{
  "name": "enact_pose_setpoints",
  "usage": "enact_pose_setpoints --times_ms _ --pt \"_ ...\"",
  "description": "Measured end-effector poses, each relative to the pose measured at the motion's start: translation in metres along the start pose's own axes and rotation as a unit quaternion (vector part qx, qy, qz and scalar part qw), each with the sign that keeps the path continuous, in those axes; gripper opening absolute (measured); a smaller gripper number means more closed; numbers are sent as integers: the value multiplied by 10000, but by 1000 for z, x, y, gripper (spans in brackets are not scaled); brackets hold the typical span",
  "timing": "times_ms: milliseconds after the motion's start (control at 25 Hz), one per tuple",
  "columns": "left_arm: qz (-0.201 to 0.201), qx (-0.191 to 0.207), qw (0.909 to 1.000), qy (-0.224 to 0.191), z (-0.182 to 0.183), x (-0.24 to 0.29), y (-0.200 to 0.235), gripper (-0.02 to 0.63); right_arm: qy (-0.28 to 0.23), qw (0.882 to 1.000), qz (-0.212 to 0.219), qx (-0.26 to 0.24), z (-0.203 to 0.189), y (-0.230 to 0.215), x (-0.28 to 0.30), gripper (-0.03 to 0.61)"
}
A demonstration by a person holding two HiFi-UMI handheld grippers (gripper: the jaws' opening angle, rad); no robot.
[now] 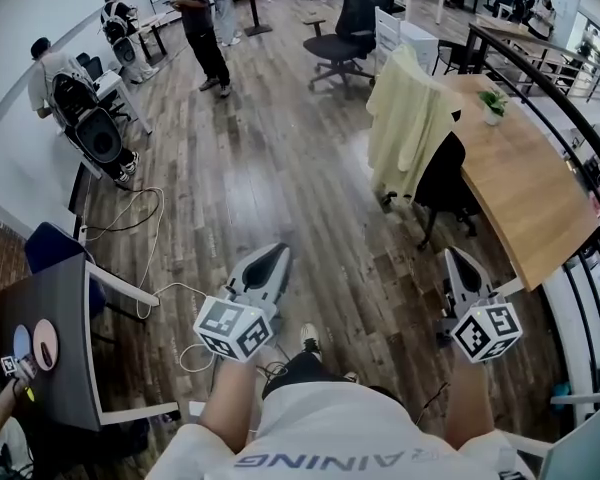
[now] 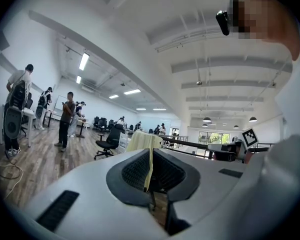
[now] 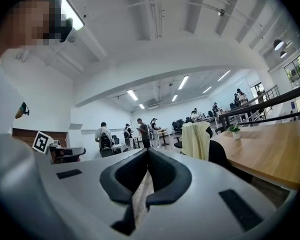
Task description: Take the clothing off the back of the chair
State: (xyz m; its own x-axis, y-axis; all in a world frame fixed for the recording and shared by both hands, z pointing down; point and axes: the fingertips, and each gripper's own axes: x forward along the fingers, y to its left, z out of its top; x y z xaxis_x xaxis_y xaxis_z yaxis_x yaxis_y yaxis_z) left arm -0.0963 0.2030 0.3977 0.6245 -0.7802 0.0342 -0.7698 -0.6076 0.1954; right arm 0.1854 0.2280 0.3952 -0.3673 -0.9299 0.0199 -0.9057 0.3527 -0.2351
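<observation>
I am holding the left gripper (image 1: 270,260) and right gripper (image 1: 458,263) with fingers closed, empty. The yellow clothing (image 1: 408,118) is hanging lengthwise down the chair (image 1: 448,183) back beside the table (image 1: 530,198), hem pointing floorward.

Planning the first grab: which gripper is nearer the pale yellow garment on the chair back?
Right. The right gripper is short of the garment, slightly to its right; the left gripper sits farther off to its left.

Wood-plank floor (image 1: 280,168) carries a black chair (image 1: 445,180) tucked against the wooden worktop (image 1: 530,198). Pale yellow garment (image 1: 405,118) draped over the chair back. Small potted plant (image 1: 493,101) on the worktop. Second office chair (image 1: 338,46) stands farther back.
</observation>
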Motion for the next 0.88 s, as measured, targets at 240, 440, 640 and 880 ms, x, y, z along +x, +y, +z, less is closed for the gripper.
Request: enact_pose_setpoints --times_ms 240,440,640,880 --pt "47 -64 10000 35 10 27 44 48 99 9999 41 -13 3 -1 57 23" --pt "39 -115 9999 7 19 59 93 48 121 9999 67 -57 5 -1 118 23" --pt "12 -114 9999 -1 31 87 144 48 125 9999 8 -110 11 2 174 23" --pt "-154 -96 9998 24 39 105 191 48 17 9998 -139 -120 11 12 219 23"
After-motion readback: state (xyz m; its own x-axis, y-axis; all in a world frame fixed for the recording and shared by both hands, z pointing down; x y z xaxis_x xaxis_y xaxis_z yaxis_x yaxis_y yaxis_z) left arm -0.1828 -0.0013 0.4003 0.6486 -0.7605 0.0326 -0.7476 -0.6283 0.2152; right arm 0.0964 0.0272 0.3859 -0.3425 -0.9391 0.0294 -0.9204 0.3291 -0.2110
